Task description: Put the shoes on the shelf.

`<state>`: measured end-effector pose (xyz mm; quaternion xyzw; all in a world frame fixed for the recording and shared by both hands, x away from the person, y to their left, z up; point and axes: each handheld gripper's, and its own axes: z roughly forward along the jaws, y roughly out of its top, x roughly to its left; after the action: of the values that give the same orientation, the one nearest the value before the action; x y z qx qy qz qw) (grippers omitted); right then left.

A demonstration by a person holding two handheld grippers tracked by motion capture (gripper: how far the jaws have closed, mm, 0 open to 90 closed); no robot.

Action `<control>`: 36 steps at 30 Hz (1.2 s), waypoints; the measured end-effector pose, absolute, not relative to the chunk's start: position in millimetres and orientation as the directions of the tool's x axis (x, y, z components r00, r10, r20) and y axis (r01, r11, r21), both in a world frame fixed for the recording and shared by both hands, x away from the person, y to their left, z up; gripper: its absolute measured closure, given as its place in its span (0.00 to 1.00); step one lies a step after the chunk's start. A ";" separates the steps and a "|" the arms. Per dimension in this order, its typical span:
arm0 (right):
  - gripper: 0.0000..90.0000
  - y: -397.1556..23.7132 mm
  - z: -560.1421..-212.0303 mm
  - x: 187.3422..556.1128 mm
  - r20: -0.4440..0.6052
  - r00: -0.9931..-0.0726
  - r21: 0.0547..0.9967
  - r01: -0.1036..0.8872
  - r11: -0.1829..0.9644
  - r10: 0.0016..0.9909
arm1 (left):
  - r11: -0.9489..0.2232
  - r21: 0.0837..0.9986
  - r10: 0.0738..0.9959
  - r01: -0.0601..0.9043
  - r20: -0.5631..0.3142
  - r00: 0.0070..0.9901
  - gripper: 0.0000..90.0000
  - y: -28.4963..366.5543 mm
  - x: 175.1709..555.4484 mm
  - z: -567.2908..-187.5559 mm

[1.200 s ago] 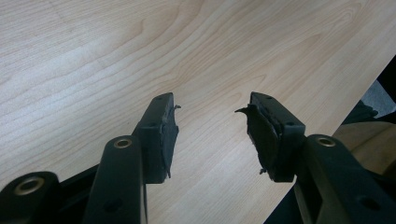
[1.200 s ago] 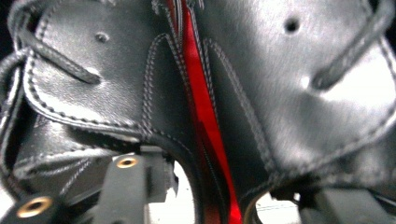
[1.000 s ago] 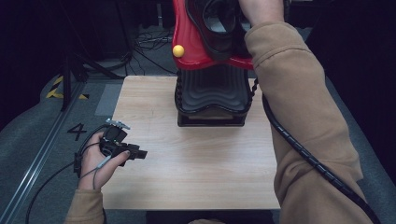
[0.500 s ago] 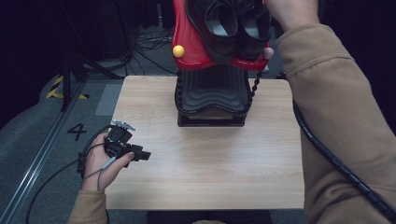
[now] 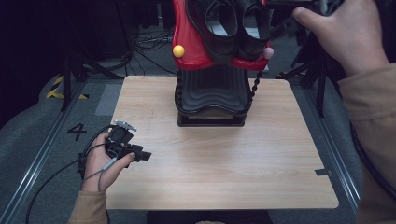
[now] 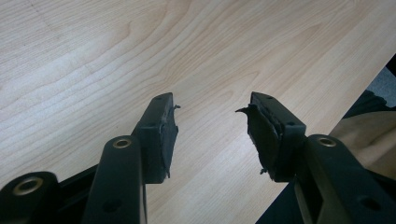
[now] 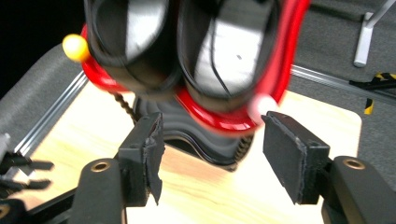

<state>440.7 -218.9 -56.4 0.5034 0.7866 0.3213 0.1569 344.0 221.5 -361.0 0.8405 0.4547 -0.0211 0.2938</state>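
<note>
Two black shoes sit side by side in a red cradle on a ribbed black stand at the back of the wooden table. A yellow ball and a pink ball stick out from the cradle's sides. My left gripper rests at the table's left edge, open over bare wood. My right gripper is open and empty, held in the air a short way from the shoes and pink ball. The right hand is raised at the upper right.
Grey carpet with metal rails surrounds the table, with a "4" marked on the floor at the left. Cables and stand legs lie behind and to the right of the table. A coiled black cord hangs down the stand's right side.
The right arm has swung from over the shoes to the right and back, uncovering them. The left hand and its gripper have stayed almost still at the table's left edge.
</note>
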 end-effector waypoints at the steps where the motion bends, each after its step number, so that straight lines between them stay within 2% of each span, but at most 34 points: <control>1: 0.43 -225.2 -59.0 436.8 0.068 -0.444 0.665 0.687 0.291 0.893 | -0.414 0.475 0.752 0.777 -0.303 0.586 0.58 221.5 344.0 -361.0; 10: 0.42 -270.3 -91.0 414.3 0.045 -0.488 0.650 0.677 0.346 0.872 | -0.417 0.468 0.758 0.779 -0.293 0.582 0.57 219.3 341.1 -359.7; 21: 0.41 -306.6 -151.9 398.9 0.070 -0.527 0.619 0.688 0.378 0.847 | -0.425 0.470 0.757 0.774 -0.284 0.588 0.57 221.3 339.0 -358.1; 36: 0.40 -315.5 -276.9 400.9 0.087 -0.553 0.529 0.731 0.432 0.829 | -0.419 0.466 0.763 0.780 -0.286 0.580 0.57 225.8 336.8 -361.7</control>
<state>400.9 -315.5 -276.9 0.4637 0.8410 0.2628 0.0933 336.8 225.8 -361.7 0.8421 0.4578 -0.0151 0.2846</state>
